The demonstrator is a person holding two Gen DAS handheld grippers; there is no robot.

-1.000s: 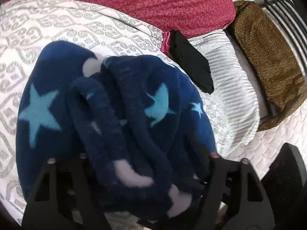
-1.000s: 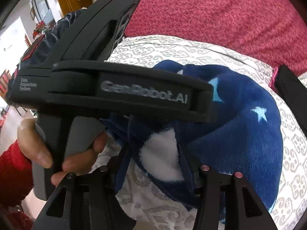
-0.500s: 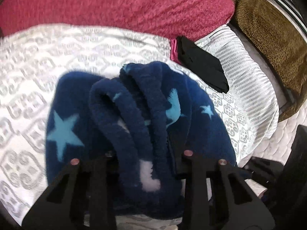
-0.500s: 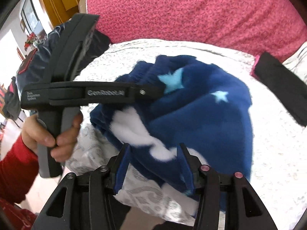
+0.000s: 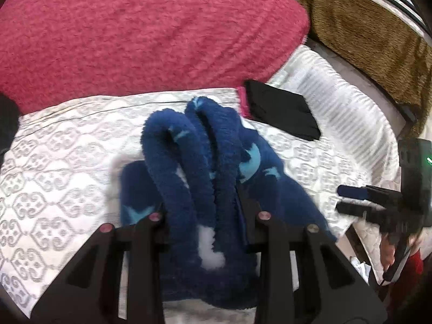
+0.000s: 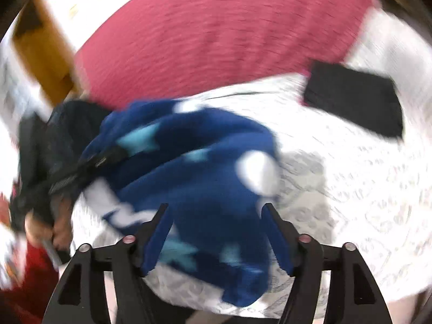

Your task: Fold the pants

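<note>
Left wrist: left tool (image 5: 208, 216) grips bunched pants (image 5: 199, 167) near bed edge (image 5: 348, 216).

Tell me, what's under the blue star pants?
The blue star pants lie bunched on the white patterned bedspread, which shows all around them. Whatever sits directly beneath the folds is covered, so it cannot be seen.

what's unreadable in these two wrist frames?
- Left gripper fingertips: left wrist view, buried in the blue fleece pants; grip on them can't be confirmed.
- Pants' near end: same view, cut off behind the gripper body.
- Right gripper: right wrist view, motion blur; contact with the pants unclear.
- Folded black garment: type too small to tell.
</note>
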